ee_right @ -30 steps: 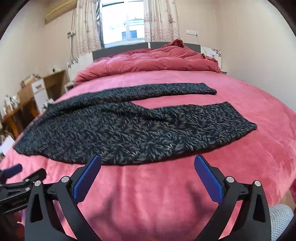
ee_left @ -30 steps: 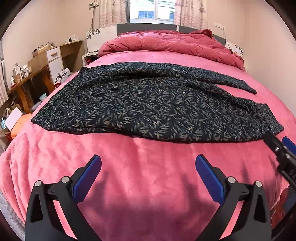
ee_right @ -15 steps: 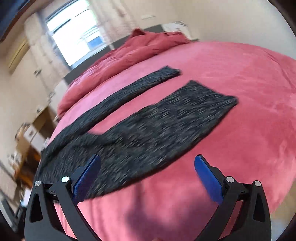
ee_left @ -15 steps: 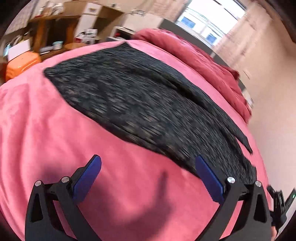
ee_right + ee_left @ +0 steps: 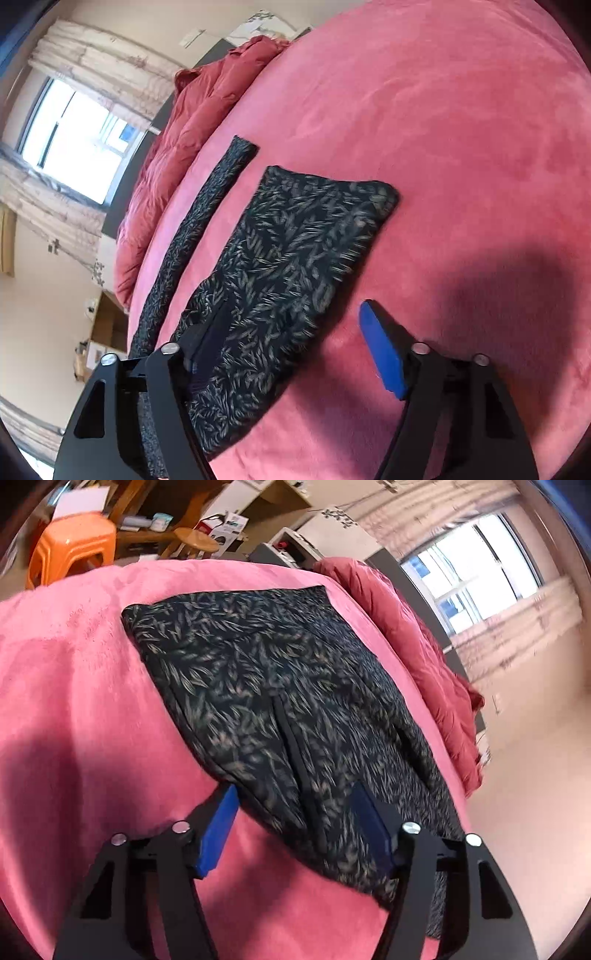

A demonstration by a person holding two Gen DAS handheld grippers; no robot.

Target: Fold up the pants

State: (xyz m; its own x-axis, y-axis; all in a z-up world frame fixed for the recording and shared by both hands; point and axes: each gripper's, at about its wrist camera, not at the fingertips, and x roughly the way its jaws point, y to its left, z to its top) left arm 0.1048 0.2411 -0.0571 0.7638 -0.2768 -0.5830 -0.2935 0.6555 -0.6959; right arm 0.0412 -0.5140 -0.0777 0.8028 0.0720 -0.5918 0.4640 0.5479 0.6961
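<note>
Dark leaf-print pants point(image 5: 258, 672) lie flat on the pink blanket point(image 5: 74, 701). In the left wrist view their waist end points to the upper left. My left gripper point(image 5: 295, 812) straddles the near edge of the pants, its jaws closing: one blue pad point(image 5: 218, 827) sits beside the edge, the other lies on the fabric. In the right wrist view the near leg point(image 5: 295, 258) ends in a cuff at the upper right, with the far leg point(image 5: 199, 221) as a thin strip behind it. My right gripper point(image 5: 295, 343) is closing across that leg's near edge, with slack fabric between its jaws.
A red duvet point(image 5: 406, 657) is heaped at the head of the bed below a window point(image 5: 469, 572). An orange stool point(image 5: 70, 550), a round wooden stool point(image 5: 195, 541) and a cluttered desk stand beside the bed. Bare pink blanket point(image 5: 443, 129) stretches beyond the cuff.
Both grippers have rolled and moved in from the bed's near side onto the pants' near edge. Their jaws have narrowed from wide open, with fabric now between them.
</note>
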